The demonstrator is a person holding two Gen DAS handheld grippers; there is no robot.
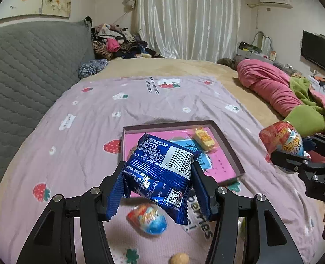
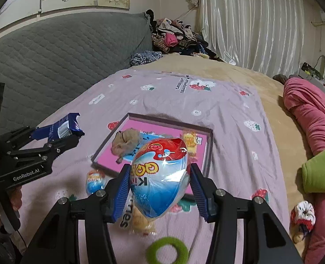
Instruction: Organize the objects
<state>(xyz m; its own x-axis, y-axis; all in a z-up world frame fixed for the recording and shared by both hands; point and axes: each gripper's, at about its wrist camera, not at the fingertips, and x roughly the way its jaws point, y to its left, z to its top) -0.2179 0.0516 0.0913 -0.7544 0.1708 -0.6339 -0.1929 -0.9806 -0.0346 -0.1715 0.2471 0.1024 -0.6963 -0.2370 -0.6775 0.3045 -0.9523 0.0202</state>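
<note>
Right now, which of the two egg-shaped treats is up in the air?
The big red-white-blue egg treat, pinched in the right gripper. The other egg treat just lies on the pink strawberry sheet.

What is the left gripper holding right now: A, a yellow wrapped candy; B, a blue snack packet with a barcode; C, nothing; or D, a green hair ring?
B: in the left wrist view the blue snack packet sits clamped between the left gripper fingers, lifted above the bedsheet near the pink tray.
</note>
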